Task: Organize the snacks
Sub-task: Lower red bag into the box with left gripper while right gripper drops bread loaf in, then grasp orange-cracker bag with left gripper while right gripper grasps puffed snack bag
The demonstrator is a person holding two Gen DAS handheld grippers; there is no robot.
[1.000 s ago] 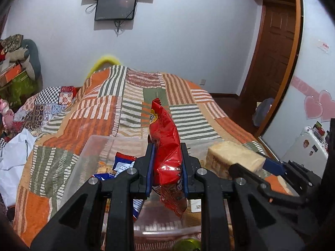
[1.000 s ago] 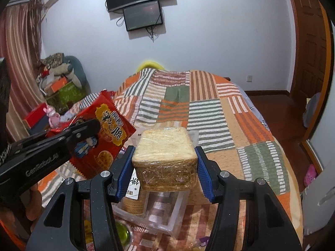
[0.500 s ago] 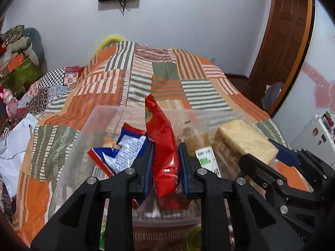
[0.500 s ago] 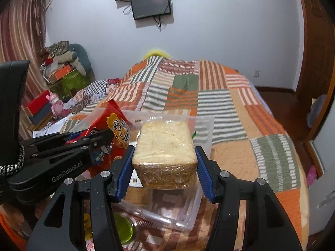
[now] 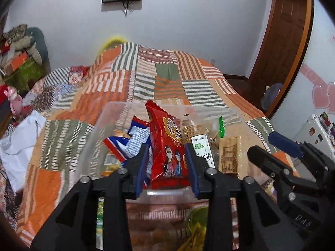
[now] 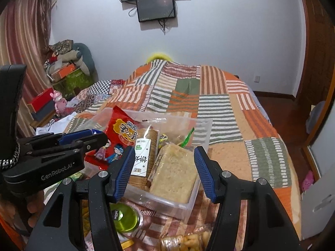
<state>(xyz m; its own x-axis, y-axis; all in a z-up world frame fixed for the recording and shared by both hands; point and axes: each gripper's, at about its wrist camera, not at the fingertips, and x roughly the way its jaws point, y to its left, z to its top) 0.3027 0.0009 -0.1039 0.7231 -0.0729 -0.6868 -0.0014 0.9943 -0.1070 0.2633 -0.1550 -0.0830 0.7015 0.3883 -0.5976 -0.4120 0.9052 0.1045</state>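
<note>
Both hand-held grippers stand wide — the left hand-held gripper (image 5: 166,165) with the red snack bag (image 5: 167,146) loose between its pads, the right hand-held gripper (image 6: 164,171) above the wrapped bread loaf (image 6: 173,171). Both snacks sit in the clear plastic bin (image 6: 184,207) on the patchwork bed (image 6: 219,104) — bread at its right end, beside the cracker sleeve (image 6: 144,154).

patchwork quilt (image 6: 209,96), wall-mounted screen (image 6: 156,8), wooden door (image 5: 280,35), striped curtain (image 6: 23,41)
</note>
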